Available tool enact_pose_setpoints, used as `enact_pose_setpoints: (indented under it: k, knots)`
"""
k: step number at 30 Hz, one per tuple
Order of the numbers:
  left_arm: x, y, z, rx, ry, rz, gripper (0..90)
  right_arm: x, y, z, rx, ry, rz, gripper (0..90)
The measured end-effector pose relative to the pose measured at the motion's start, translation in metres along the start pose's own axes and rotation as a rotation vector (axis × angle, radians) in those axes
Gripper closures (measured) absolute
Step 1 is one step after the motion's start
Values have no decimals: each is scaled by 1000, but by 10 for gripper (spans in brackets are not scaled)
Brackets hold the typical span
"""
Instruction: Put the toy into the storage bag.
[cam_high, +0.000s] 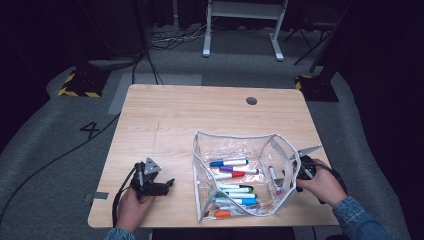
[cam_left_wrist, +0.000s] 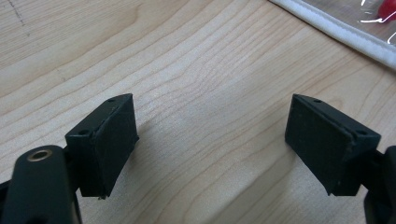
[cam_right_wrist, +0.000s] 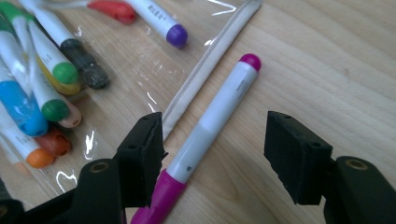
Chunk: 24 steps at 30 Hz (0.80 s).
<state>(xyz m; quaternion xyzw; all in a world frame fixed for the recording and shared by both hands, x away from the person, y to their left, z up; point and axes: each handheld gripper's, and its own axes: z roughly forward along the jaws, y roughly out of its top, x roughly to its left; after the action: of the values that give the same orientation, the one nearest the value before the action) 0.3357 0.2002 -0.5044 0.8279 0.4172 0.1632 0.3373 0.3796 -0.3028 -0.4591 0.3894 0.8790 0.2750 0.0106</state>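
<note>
The right gripper (cam_right_wrist: 212, 154) has its 2 jaws spread wide over a magenta marker (cam_right_wrist: 212, 121); the left jaw stands just at the marker's barrel, the right jaw well clear of it, so nothing is clamped. In the high view this gripper (cam_high: 299, 175) sits at the right wall of the clear pouch (cam_high: 240, 142), where the marker (cam_high: 273, 177) shows through the plastic. The left gripper (cam_left_wrist: 210, 149) is also spread wide, with bare wood between its jaws, and rests low on the table beside the pouch's white edge (cam_left_wrist: 336, 35). The marker lies flat on the wood just beside the pouch's white seam, its long axis running away from the right gripper, magenta cap toward the jaws and the small rounded magenta end farthest off. Other markers (cam_high: 232, 192) lie heaped in the pouch. The wooden table (cam_high: 165, 125) stands on grey carpet, with cables and a white frame (cam_high: 245, 25) behind in a dark room.
</note>
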Motion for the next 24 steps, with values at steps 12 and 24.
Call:
enact_pose_setpoints:
  k: [12, 24]
  knots:
    - [0, 0, 0, 0, 0, 0, 171, -5, -7, 5, 82, -184, -10, 765]
    - [0, 0, 0, 0, 0, 0, 172, -8, 3, -34, 24, -131, 45, 765]
